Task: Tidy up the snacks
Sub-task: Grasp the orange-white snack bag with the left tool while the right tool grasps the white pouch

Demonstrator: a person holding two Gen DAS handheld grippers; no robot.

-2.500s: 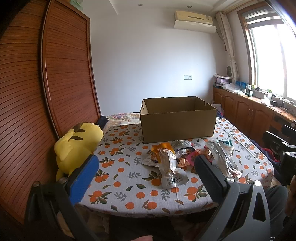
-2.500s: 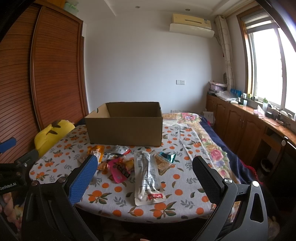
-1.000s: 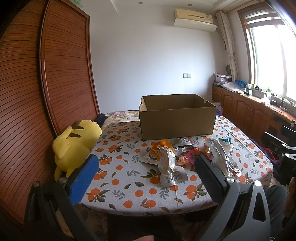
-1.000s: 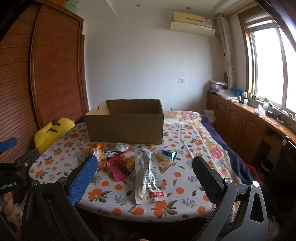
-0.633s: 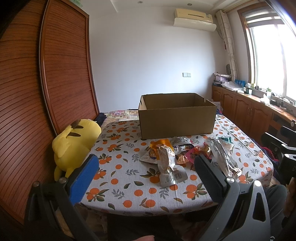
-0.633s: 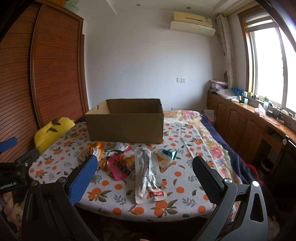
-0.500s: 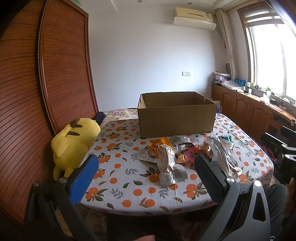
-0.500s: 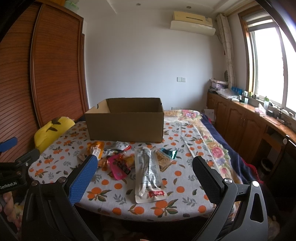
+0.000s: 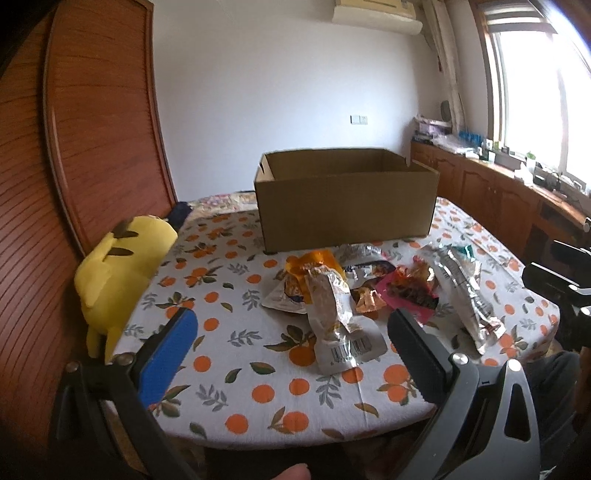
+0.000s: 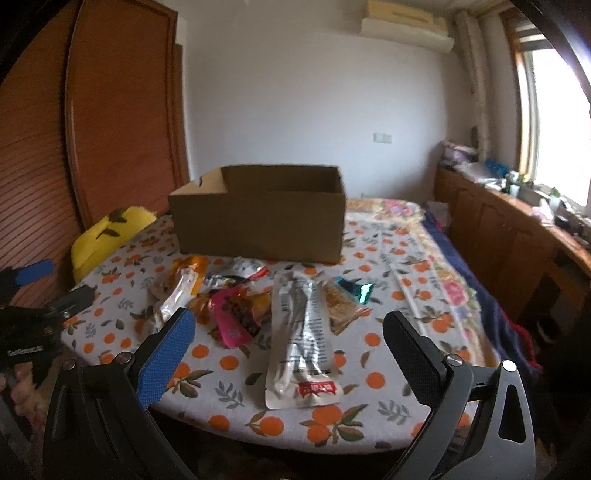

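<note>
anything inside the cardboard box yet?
Cardboard box is open-topped; only bare upper inner walls show in both views. Its floor is hidden behind the front wall, so contents cannot be confirmed. Snack packets lie in front.

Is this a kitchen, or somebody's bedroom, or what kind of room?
Probably a bedroom in a home, not a kitchen. There is a yellow plush toy, a floral blanket like bedding, and tall wooden wardrobe doors. An air conditioner hangs high on the wall.

Home bedroom, lived-in.
Ahead: wall air conditioner [image 9: 376, 16]; wooden wardrobe doors [image 9: 99, 122] left, low cabinets [image 10: 498, 236] under window right; floral bedding [image 10: 399, 214], yellow plush toy [image 9: 118, 266].
</note>
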